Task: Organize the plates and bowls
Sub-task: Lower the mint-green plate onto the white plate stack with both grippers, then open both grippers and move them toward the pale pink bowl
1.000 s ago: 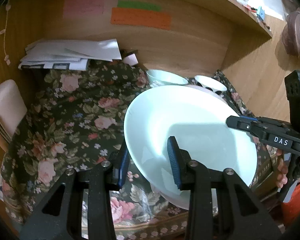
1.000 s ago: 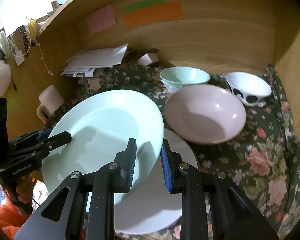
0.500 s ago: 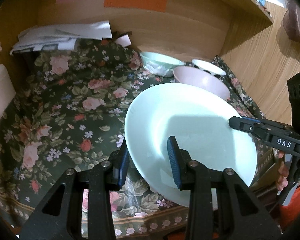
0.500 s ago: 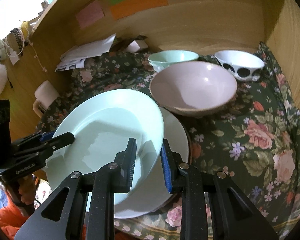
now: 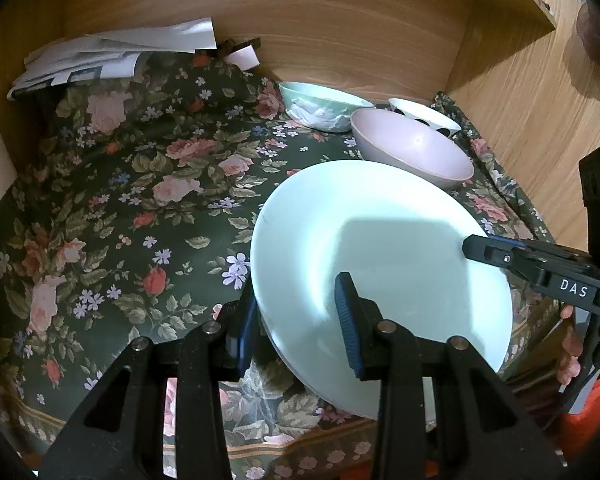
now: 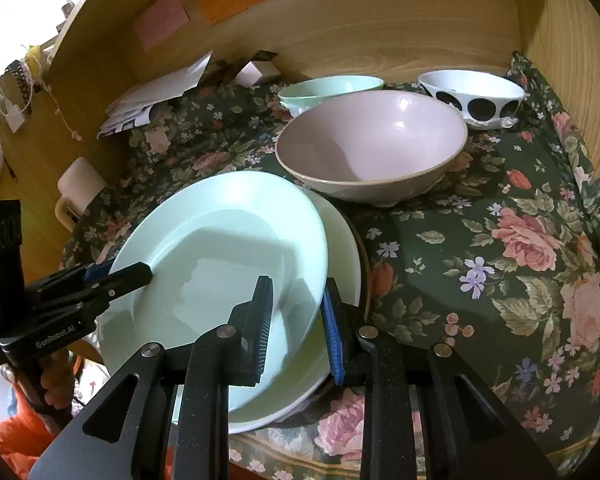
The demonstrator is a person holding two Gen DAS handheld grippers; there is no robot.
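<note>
A pale mint plate (image 5: 380, 240) (image 6: 220, 232) hangs tilted just above a white plate (image 6: 342, 240) that lies near the table's front edge. My left gripper (image 5: 296, 324) is shut on the mint plate's left rim, one pad under it and one on top. My right gripper (image 6: 298, 324) is shut on the opposite rim. Each gripper also shows in the other's view, the right gripper (image 5: 474, 248) and the left gripper (image 6: 140, 272). Behind the plates stand a pink bowl (image 5: 412, 148) (image 6: 372, 148), a mint bowl (image 5: 320, 104) (image 6: 332, 84) and a white bowl with black dots (image 5: 424, 114) (image 6: 472, 92).
A dark floral cloth (image 5: 140, 200) covers the table, set in a wooden alcove with walls behind and on the right. A heap of papers (image 5: 120, 52) lies at the back left, and a cream mug (image 6: 80, 184) stands at the left edge. A hand in an orange sleeve holds each gripper.
Both grippers have sunk with the mint plate, which now hangs lower and closer over the white plate. Neither grip has changed.
</note>
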